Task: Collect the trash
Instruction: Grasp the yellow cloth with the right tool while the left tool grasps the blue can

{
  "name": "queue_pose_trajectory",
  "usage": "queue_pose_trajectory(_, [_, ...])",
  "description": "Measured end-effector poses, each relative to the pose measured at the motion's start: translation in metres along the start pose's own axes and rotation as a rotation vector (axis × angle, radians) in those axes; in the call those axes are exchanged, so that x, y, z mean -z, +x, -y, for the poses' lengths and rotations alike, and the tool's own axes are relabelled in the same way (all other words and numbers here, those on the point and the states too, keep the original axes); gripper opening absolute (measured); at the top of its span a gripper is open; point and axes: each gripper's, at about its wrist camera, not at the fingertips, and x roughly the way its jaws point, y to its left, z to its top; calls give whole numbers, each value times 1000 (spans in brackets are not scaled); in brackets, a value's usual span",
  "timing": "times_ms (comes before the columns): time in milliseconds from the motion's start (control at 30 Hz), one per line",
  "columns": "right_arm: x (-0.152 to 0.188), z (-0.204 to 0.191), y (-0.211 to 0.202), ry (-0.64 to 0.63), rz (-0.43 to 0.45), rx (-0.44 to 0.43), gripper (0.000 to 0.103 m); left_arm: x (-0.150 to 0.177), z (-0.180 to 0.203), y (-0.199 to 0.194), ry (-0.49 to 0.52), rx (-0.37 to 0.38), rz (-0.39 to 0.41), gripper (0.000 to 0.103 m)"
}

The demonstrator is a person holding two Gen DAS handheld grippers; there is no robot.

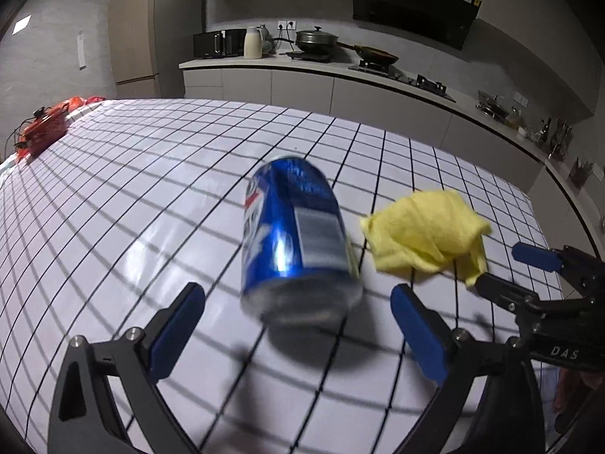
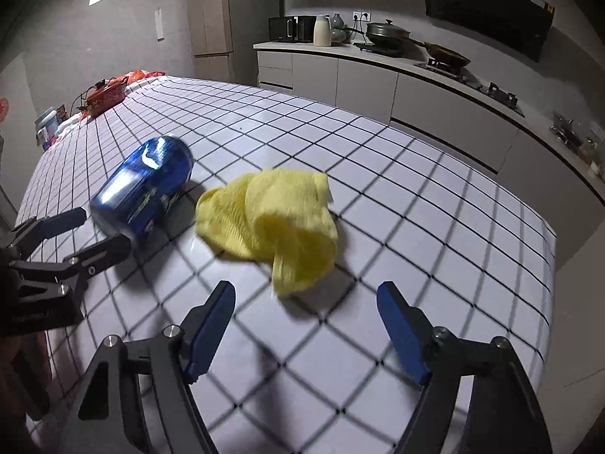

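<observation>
A blue drink can [image 1: 298,242] lies on its side on the white checked tablecloth [image 1: 151,174], just ahead of my open left gripper [image 1: 298,299], its near end between the fingertips. A crumpled yellow cloth [image 1: 427,230] lies to the can's right. In the right wrist view the yellow cloth [image 2: 272,219] lies just ahead of my open right gripper [image 2: 306,295], with the can [image 2: 145,189] to its left. The left gripper [image 2: 98,227] shows there beside the can. The right gripper [image 1: 506,265] shows at the right edge of the left wrist view.
A red object with cables [image 1: 45,128] sits at the table's far left corner, also in the right wrist view [image 2: 106,96]. Small containers [image 2: 49,125] stand at the left edge. A kitchen counter [image 1: 321,68] with microwave, pans and stove runs behind the table.
</observation>
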Motion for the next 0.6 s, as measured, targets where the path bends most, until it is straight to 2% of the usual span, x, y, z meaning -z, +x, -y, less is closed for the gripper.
queue_pose_trajectory(133, [-17, 1, 24, -5, -12, -5, 76, -11, -1, 16, -3, 21, -23, 96])
queue_pose_trajectory(233, [-24, 3, 40, -2, -31, -19, 67, -16, -5, 27, -16, 44, -47, 90])
queue_pose_trajectory(333, [-27, -1, 50, -10, -40, -37, 58, -16, -10, 32, -21, 61, -61, 84])
queue_pose_trajectory(433, [-28, -4, 51, -5, -34, -55, 46, -14, -12, 39, -28, 85, -93, 72])
queue_pose_trajectory(467, [-29, -6, 52, -6, -33, -64, 36, -16, -12, 38, -27, 84, -83, 71])
queue_pose_trajectory(500, [-30, -7, 52, -9, -31, -70, 31, -17, -13, 37, -29, 91, -85, 71])
queue_pose_trajectory(600, [-30, -11, 50, -16, -25, -74, 22, -16, -16, 33, -43, 100, -77, 70])
